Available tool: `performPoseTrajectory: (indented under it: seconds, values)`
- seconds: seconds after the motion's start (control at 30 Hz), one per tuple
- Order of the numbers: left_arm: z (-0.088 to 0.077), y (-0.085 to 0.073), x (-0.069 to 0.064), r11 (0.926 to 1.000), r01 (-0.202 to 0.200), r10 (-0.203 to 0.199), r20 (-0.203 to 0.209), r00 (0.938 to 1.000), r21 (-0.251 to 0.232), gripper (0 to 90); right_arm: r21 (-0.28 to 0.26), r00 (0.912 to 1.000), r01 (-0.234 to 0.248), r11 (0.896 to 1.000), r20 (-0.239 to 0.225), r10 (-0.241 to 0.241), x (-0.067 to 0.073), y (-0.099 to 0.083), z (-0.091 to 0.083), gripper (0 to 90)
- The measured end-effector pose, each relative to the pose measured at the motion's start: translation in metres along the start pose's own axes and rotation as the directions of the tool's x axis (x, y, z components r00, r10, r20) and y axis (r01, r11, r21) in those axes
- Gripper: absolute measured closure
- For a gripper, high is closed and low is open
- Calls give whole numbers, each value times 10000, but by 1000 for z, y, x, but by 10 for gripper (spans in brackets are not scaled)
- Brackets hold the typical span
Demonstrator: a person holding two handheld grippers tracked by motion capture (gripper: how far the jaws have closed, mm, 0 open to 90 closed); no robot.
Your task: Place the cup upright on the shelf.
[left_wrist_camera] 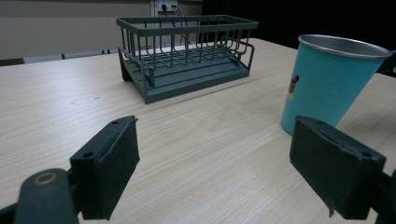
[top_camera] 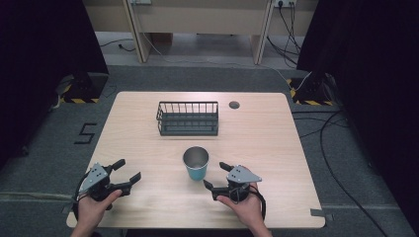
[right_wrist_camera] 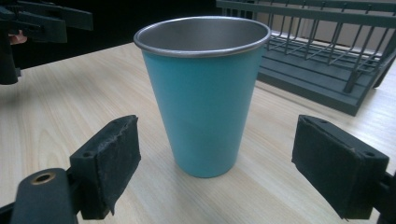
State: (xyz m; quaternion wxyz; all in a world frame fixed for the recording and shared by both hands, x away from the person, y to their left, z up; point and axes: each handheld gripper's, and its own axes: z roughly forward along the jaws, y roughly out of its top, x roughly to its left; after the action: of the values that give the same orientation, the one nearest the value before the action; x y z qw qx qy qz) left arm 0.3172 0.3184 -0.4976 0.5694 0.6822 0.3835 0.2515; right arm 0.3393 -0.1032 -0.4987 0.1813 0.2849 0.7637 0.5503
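A turquoise metal cup [top_camera: 196,163] with a steel rim stands upright near the middle of the wooden table [top_camera: 257,143]. My right gripper [top_camera: 216,176] is open just right of and nearer than it; in the right gripper view the cup [right_wrist_camera: 203,93] stands ahead between the spread jaws, untouched. My left gripper [top_camera: 126,171] is open at the table's near left, with nothing between its jaws. In the left gripper view the cup [left_wrist_camera: 327,84] stands at the right and a dark wire basket [left_wrist_camera: 184,56] farther back.
The empty wire basket [top_camera: 188,118] sits behind the cup toward the far side. A round grey cable port [top_camera: 234,104] lies near the far edge. Cables run over the floor to the right of the table.
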Motion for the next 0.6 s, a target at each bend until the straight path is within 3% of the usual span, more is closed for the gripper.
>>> performPoseTrajectory:
  seconds: [0.6]
  values:
    - [0, 0, 1, 10000, 36, -36, 0, 10000, 8, 151, 184, 9997, 65, 9998, -220, -61, -2, 6, 31, 157]
